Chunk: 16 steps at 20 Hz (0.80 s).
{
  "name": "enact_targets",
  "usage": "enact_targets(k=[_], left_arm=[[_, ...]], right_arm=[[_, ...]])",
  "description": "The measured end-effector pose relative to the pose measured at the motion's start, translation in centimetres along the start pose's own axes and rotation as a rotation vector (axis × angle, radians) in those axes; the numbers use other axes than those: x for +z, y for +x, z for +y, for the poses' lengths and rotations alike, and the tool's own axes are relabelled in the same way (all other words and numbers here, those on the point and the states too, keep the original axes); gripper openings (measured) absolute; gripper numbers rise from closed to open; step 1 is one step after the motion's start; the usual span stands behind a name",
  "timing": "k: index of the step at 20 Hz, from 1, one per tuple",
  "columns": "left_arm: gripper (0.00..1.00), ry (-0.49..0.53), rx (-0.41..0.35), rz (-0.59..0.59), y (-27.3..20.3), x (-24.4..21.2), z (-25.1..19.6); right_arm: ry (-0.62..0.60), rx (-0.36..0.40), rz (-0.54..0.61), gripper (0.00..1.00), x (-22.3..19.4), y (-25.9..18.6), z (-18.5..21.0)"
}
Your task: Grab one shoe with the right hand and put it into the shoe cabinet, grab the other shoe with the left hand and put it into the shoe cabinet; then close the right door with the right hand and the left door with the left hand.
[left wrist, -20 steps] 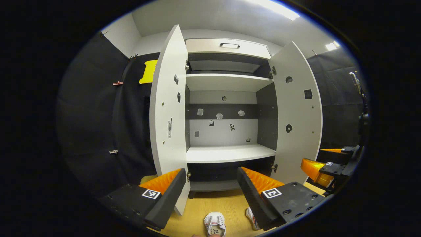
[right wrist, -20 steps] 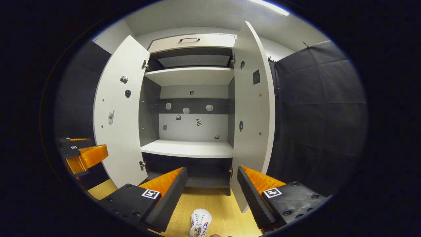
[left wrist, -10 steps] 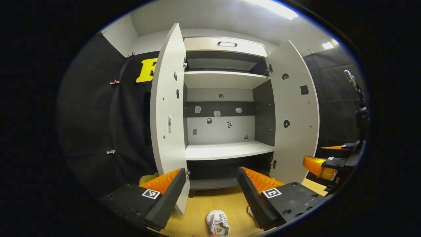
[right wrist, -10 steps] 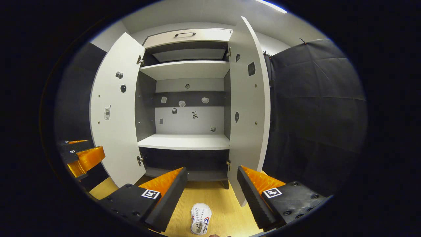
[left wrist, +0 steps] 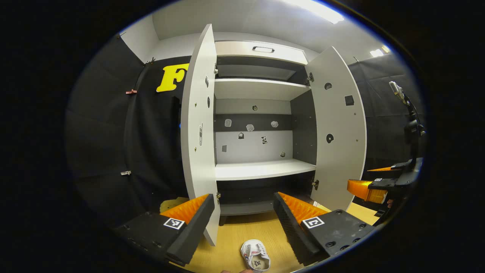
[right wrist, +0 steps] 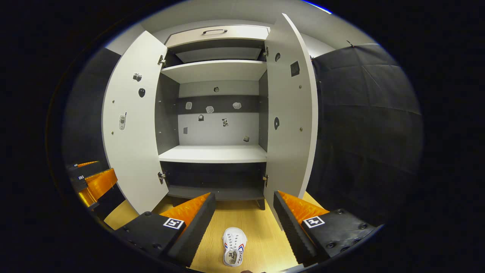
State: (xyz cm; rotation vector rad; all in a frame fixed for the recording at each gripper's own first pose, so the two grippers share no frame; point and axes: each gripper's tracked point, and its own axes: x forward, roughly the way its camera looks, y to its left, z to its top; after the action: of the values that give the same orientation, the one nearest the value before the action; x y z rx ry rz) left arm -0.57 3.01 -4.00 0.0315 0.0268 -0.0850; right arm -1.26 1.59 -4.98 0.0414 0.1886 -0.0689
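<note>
shoe by left gripper: a white shoe (left wrist: 255,256) lies on the wooden floor (left wrist: 235,235) in front of the shoe cabinet, low in the left gripper view, between that gripper's two fingers and touching neither.
shoe by right gripper: a white shoe with red and blue stripes (right wrist: 234,246) lies on the floor in the right gripper view, toe toward the cabinet, between that gripper's fingers and apart from both.
left gripper (left wrist: 242,223): fingers spread wide with nothing between them, held above the floor and facing the cabinet.
right gripper (right wrist: 244,222): fingers spread wide, holding nothing, held above its shoe; it also shows at the right edge of the left gripper view (left wrist: 373,185).
shoe cabinet (right wrist: 216,151): white, standing on the floor with both doors swung open; its shelves are bare, and small stickers dot the back panel.
left door (left wrist: 199,129): open, seen nearly edge-on in the left gripper view.
right door (right wrist: 290,110): open, just beyond the right gripper's right finger.
drawer (left wrist: 261,51): at the top of the cabinet, shut, with a dark handle.
surroundings: black cloth wall (right wrist: 363,113) on both sides of the cabinet.
</note>
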Motion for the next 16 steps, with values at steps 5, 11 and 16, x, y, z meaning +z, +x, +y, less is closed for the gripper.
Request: enact_targets(k=[5, 11, 16], left_arm=[[0.97, -0.008, -0.046, 0.03, -0.3, -1.3, 0.6], [0.97, -0.028, -0.066, 0.071, -1.4, -3.5, 2.5], [0.97, -0.053, -0.048, 0.143, -1.9, -6.2, 3.6]], right_arm=[[0.05, 0.014, 0.106, 0.98, -2.8, 0.4, 1.4], [0.102, 0.04, 0.385, 0.99, -11.6, 1.5, 4.4], [0.128, 0.109, 0.558, 0.99, -19.1, 1.5, 7.0]])
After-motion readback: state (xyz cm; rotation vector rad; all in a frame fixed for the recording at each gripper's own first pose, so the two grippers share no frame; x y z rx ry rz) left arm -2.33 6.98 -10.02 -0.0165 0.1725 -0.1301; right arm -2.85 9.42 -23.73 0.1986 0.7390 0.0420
